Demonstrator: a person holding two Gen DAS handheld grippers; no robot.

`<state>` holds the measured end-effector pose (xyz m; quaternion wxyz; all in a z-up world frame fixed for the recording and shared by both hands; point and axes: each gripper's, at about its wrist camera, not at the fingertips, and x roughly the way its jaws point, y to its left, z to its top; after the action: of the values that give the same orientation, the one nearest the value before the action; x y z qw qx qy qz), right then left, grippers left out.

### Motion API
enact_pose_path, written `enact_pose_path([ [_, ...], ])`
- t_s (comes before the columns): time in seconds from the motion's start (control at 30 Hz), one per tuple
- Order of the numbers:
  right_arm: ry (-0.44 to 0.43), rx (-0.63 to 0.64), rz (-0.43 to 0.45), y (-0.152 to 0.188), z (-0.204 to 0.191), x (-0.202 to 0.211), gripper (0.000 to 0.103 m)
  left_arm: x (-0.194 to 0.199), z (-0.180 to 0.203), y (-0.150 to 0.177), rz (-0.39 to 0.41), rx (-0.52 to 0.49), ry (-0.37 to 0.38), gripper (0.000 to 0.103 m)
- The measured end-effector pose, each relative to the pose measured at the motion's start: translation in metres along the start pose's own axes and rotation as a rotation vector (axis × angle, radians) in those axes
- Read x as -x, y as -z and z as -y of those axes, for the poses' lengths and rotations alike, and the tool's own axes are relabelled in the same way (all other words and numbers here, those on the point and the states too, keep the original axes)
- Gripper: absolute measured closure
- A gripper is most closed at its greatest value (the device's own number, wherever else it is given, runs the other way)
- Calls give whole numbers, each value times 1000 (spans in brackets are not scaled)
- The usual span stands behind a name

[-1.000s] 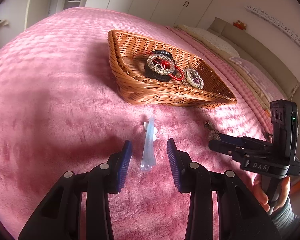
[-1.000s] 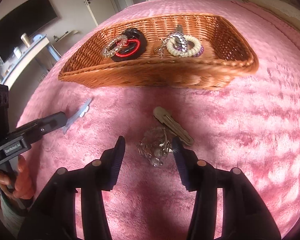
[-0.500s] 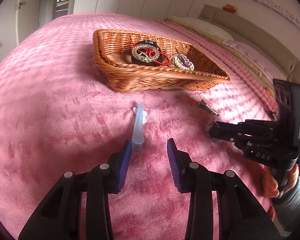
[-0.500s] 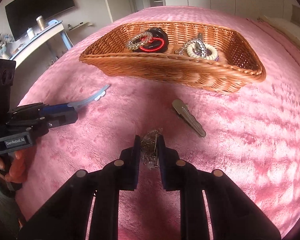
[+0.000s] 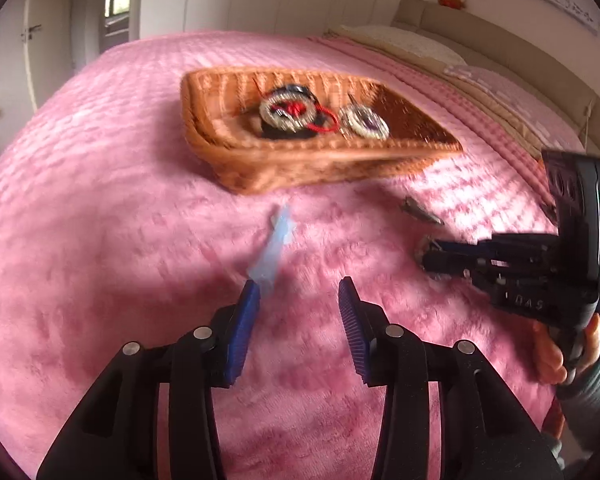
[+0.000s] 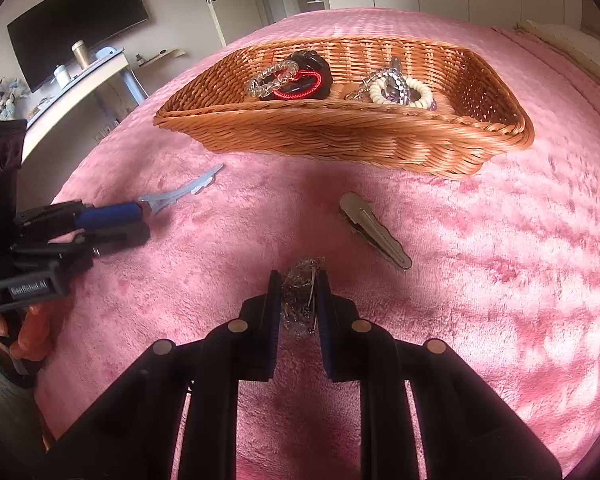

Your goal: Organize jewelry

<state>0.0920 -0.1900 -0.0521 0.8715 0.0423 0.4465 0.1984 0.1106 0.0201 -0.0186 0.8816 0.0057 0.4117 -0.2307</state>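
Daylight is soft and even. The left wrist view is motion-blurred, smearing the wicker basket; fisheye vignetting darkens corners from 1 to 11 o'clock.

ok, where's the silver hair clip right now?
Right wrist view: silver hair clip lies on the pink blanket, between wicker basket and right gripper.

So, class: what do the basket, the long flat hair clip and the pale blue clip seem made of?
Basket: woven wicker, glossy tan strands. Long flat hair clip: probably metal, dull silvery sheen. Pale blue clip: likely translucent plastic, lying at the open left claw.
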Motion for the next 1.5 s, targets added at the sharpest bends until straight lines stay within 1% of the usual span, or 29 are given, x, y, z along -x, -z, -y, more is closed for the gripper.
enact_pose_path([
  [0.1,11,7,3,0,-3,1,88,-8,-5,-10,-2,19,-46,62],
  [0.23,38,27,13,1,-8,2,88,-34,2,-16,-75,-27,-108,62],
  [0.27,45,33,18,1,-10,3,88,-36,6,-16,-77,-48,-132,63],
  [0.3,51,39,25,2,-12,4,89,-36,10,-15,-73,-69,-147,70],
  [0.33,53,41,31,2,-13,6,89,-35,12,-14,-67,-80,-148,92],
  [0.37,53,41,36,2,-12,7,89,-34,15,-13,-61,-88,-147,93],
  [0.43,44,35,52,1,-12,13,89,-30,18,-11,-45,-97,-158,93],
  [0.57,8,-4,76,-2,-6,27,90,-8,23,-9,29,-87,-113,93],
  [0.73,-29,-22,138,-16,-5,59,90,25,32,-20,140,-80,-55,93],
  [0.9,-37,-18,231,-43,-5,96,90,56,42,-38,247,-81,0,93],
  [0.97,-31,-15,262,-57,-5,105,90,64,46,-47,288,-87,1,93],
  [1.03,-11,-8,294,-72,-5,112,90,68,50,-58,312,-89,6,93],
  [1.07,-1,-7,306,-78,-4,113,90,70,51,-64,316,-81,-3,93],
  [1.2,36,-20,335,-105,4,107,90,66,51,-91,369,-63,0,93],
  [1.27,51,-35,339,-120,11,99,90,58,49,-105,381,-49,-8,93],
  [1.37,71,-60,324,-139,23,79,90,38,45,-125,364,-33,-25,93],
  [1.43,78,-85,300,-151,32,61,90,26,40,-134,350,-4,-10,93],
  [1.5,89,-111,268,-160,41,41,90,11,35,-141,334,21,-14,93],
])
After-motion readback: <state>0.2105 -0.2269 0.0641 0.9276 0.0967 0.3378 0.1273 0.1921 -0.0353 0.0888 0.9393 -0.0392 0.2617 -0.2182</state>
